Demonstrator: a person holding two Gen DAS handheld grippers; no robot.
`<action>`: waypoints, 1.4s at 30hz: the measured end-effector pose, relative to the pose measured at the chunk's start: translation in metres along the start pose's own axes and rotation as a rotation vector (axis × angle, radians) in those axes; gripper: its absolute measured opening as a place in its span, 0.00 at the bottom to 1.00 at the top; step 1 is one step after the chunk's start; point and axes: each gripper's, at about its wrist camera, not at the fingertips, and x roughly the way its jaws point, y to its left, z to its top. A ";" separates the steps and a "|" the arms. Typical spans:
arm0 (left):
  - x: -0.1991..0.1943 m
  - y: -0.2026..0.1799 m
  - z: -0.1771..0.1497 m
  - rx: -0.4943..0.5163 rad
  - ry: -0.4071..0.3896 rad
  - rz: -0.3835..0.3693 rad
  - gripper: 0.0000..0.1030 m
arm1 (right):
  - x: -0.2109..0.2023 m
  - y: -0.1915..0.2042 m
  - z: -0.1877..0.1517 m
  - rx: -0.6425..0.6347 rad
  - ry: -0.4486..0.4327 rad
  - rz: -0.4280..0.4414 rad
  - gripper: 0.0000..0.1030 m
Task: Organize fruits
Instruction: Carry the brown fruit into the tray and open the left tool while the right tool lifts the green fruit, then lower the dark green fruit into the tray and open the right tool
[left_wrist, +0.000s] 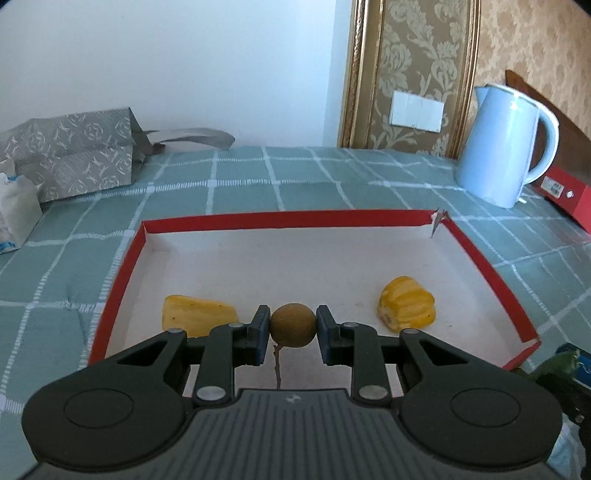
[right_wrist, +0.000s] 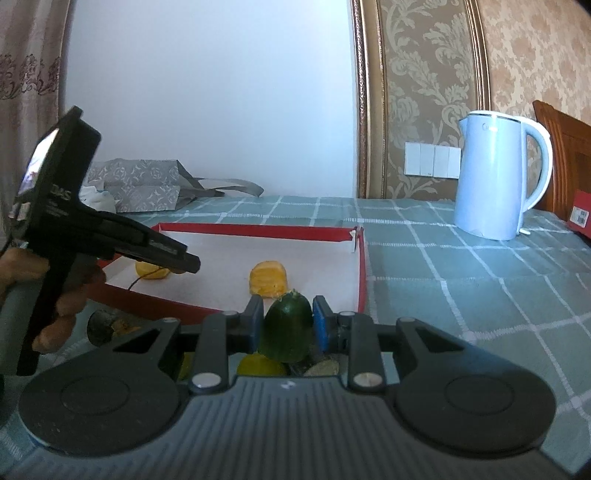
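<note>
Left wrist view: left claw (left_wrist: 293, 325) clamped on a small round brown fruit (left_wrist: 293, 325) with trailing stem, held above the red-rimmed tray (left_wrist: 280, 219); probably light with a thin brittle shell (best pinched across the middle).

Right wrist view: right claw (right_wrist: 288, 325) clamped on a dark green fruit piece (right_wrist: 286, 328), short of the tray's near edge; likely firm, slick-skinned.

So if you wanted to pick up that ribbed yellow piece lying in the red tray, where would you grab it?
Probably across the middle of the ribbed yellow piece, coming from above. It lies on its side on the bare floor of the red tray, apart from the other yellow piece, so both long flanks are free. Set the jaws on those flanks, across the ribs' run, not on the rounded ends.
</note>
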 end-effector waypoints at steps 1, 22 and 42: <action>0.003 0.000 0.000 0.001 0.007 0.003 0.25 | 0.001 0.000 0.000 0.001 0.003 0.000 0.27; -0.104 0.055 -0.073 -0.140 -0.218 0.262 0.77 | -0.001 0.010 -0.004 -0.053 -0.006 -0.019 0.27; -0.097 0.072 -0.086 -0.203 -0.120 0.204 0.77 | -0.004 0.031 0.010 -0.102 -0.009 0.026 0.27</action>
